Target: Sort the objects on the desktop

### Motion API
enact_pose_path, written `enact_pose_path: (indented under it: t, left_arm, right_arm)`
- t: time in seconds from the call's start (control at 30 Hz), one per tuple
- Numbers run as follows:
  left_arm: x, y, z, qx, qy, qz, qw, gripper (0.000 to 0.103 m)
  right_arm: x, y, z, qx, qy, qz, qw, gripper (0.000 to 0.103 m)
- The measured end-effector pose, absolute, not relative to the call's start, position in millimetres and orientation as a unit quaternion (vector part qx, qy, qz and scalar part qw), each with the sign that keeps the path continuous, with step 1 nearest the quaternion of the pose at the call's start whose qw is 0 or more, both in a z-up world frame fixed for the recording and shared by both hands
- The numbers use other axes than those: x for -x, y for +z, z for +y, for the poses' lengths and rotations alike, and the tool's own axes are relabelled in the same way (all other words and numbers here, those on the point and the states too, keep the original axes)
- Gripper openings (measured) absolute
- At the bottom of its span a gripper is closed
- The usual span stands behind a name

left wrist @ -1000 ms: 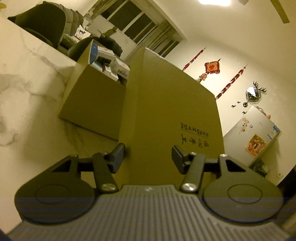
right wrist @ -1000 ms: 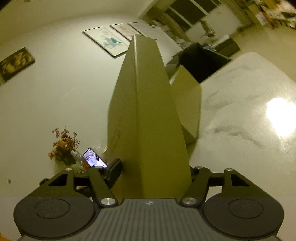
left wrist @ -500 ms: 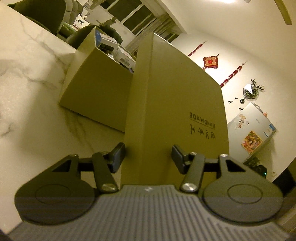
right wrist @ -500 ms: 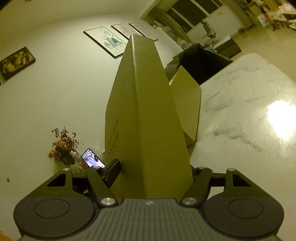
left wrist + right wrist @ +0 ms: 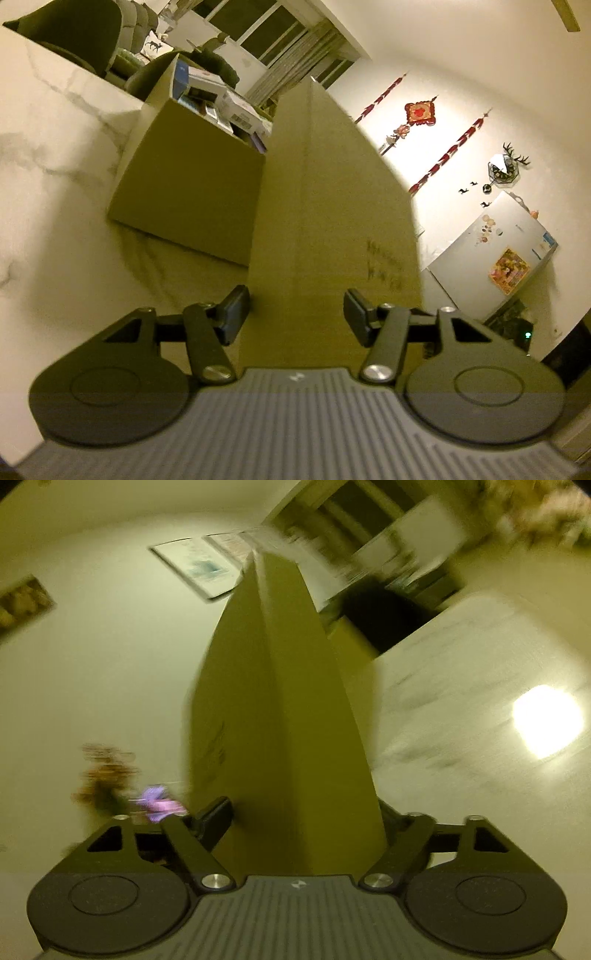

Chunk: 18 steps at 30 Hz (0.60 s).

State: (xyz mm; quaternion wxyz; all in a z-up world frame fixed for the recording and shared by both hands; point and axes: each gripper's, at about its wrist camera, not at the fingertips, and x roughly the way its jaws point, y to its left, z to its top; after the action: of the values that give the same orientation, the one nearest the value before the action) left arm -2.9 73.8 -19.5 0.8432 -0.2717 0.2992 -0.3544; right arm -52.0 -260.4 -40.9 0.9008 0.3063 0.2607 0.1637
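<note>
A tall closed cardboard box [image 5: 332, 221] stands on the white marble table [image 5: 55, 192]. One upright corner of it runs between the fingers of my left gripper [image 5: 295, 310], whose jaws are opening a little; the pads sit close to its two faces without clearly pressing. In the blurred right wrist view another corner of the same tall box [image 5: 280, 720] lies between the fingers of my right gripper [image 5: 303, 816]. Those jaws are opening wide. The left finger [image 5: 218, 816] stands just off the cardboard, and the right finger is hidden behind the box.
An open cardboard box [image 5: 184, 184] filled with several small packages stands right behind the tall box. Dark chairs [image 5: 74, 33] line the table's far edge. A fridge [image 5: 487, 254] stands by the wall. Dried flowers [image 5: 103, 775] and a lit phone screen [image 5: 159, 801] are at the left.
The right jaws have spread and the left finger has come off the tall box; that view is now blurred. In the left view the box shows more of its left face.
</note>
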Motion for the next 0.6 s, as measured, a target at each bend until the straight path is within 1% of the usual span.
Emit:
enact_pose_path:
  t: [0.07, 0.2, 0.37, 0.6]
  left_arm:
    - [2.5, -20.5, 72.4, 0.280, -0.361, 0.298, 0.838, 0.058]
    - [1.8, -17.2, 66.6, 0.276, -0.366, 0.295, 0.838, 0.058]
    - [2.2, -14.3, 60.4, 0.263, -0.365, 0.297, 0.842, 0.056]
    - [4.6, -12.7, 59.0, 0.267, -0.357, 0.296, 0.845, 0.055]
  right_arm:
    - [48.8, -43.1, -259.8, -0.284, 0.137, 0.272, 0.909, 0.087]
    - [46.7, -49.1, -264.6, -0.295, 0.133, 0.270, 0.907, 0.084]
    - [44.6, -52.1, -267.6, -0.303, 0.139, 0.269, 0.904, 0.084]
    - [33.4, -65.9, -283.9, -0.364, 0.168, 0.276, 0.873, 0.082]
